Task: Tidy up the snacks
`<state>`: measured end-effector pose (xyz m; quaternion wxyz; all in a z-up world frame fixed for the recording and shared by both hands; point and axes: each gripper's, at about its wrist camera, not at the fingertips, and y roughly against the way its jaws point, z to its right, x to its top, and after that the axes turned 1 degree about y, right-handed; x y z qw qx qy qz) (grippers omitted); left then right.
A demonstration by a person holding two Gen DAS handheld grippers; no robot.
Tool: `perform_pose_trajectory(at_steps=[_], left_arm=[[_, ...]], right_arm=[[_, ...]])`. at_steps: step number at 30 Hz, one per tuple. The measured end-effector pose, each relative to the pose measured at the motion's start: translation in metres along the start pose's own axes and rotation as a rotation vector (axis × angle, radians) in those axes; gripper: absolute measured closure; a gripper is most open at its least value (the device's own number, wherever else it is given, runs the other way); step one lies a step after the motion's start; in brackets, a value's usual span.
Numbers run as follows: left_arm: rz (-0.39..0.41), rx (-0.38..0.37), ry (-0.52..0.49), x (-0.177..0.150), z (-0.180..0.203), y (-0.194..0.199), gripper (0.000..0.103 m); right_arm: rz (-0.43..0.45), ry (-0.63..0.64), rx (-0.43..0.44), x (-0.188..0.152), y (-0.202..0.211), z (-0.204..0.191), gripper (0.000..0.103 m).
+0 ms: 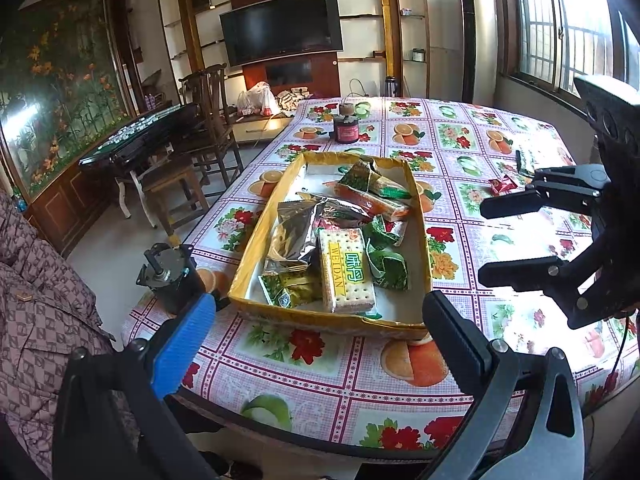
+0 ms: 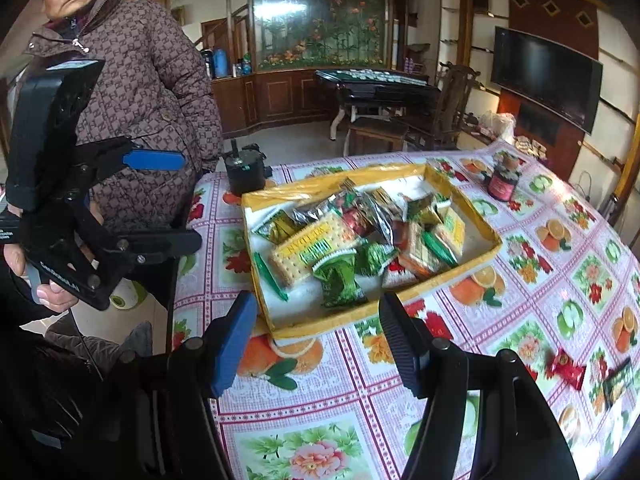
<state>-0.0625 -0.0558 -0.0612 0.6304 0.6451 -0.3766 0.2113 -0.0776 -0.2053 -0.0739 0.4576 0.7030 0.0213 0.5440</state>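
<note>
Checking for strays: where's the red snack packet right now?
Outside the yellow tray, on the tablecloth: low right in the right wrist view, red packet beside a dark packet.

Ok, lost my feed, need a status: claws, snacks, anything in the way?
Both claws, left and right, open, empty. Tray full of snacks. Red packet loose on tablecloth. Nothing blocking.

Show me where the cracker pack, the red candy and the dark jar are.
cracker pack [image 1: 346, 271], left wrist view, middle of its face
red candy [image 2: 567, 368], right wrist view, wrapper centre
dark jar [image 1: 346, 131], left wrist view, its label
</note>
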Motion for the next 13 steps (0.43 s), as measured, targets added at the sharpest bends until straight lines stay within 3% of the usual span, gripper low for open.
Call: perform_pose_trajectory(at_steps=[13], left_arm=[[0.014, 0.049, 0.013, 0.0029, -0.006, 0.0033, 0.0]], right_arm=[[0.013, 0.031, 0.013, 0.0089, -0.0053, -0.0052, 0.039]])
